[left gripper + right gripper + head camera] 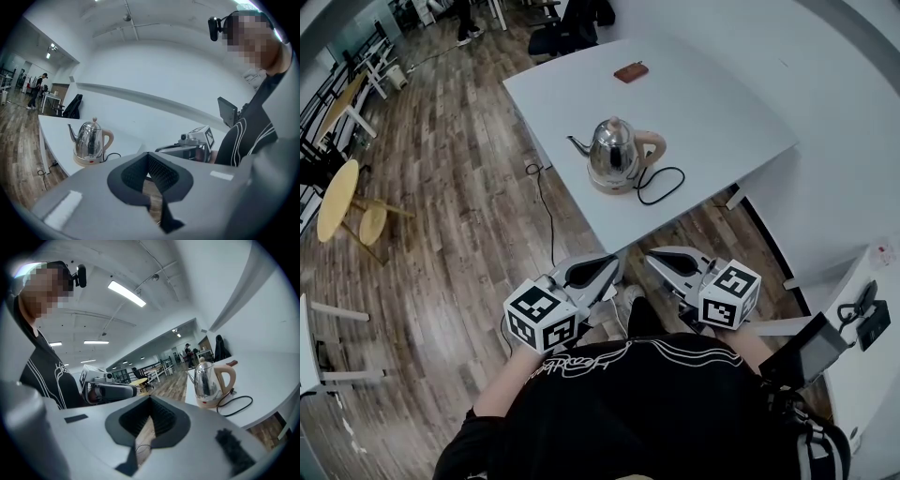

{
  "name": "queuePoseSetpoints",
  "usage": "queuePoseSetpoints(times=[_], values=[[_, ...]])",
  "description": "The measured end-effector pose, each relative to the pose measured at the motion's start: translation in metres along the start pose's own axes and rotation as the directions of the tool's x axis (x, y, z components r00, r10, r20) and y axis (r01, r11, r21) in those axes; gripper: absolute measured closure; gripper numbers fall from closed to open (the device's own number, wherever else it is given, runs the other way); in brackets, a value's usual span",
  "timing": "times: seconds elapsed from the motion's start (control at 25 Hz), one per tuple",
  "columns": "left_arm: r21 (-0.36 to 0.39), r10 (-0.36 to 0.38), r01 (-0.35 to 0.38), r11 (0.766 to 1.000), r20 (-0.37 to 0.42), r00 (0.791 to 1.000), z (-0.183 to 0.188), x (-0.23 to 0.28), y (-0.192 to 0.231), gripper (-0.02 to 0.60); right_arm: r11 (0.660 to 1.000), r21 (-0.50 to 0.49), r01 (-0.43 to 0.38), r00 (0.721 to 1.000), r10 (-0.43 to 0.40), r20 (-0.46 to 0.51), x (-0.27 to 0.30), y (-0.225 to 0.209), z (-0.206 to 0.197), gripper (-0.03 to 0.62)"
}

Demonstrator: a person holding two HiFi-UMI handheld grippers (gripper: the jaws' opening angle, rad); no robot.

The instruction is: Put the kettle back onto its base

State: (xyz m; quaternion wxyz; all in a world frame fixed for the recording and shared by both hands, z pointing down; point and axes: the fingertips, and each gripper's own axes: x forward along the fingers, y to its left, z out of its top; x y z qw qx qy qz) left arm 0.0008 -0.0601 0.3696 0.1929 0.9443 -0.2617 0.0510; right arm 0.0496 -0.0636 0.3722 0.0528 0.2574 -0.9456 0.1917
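From the head view: steel kettle point(614, 148) seated on its base point(617, 185), near the front of the white table point(722, 103), spout toward the left, black cord point(664, 184) looped at its right. Farther back on the tabletop, visible only here: a small brown pouch point(630, 72). Left gripper point(602, 270) and right gripper point(667, 259) held close to the torso, short of the table's near edge, well apart from the kettle.

In the left gripper view: jaws clenched together, nothing between them (wood floor past the tips), plus the right gripper alongside and a person point(36, 91) far off across the room.

In the right gripper view: jaws likewise pressed shut and bare, ceiling lights point(126, 293) overhead.
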Motion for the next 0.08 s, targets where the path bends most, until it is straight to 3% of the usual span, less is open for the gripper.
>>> queuePoseSetpoints(times=[0.08], values=[[-0.004,0.0,0.0,1.0,-0.002,1.0,-0.002,-0.0008,-0.0001,0.578,1.0,0.0,0.002,1.0,-0.002,-0.006,0.0015,0.0011,-0.0025,0.589]])
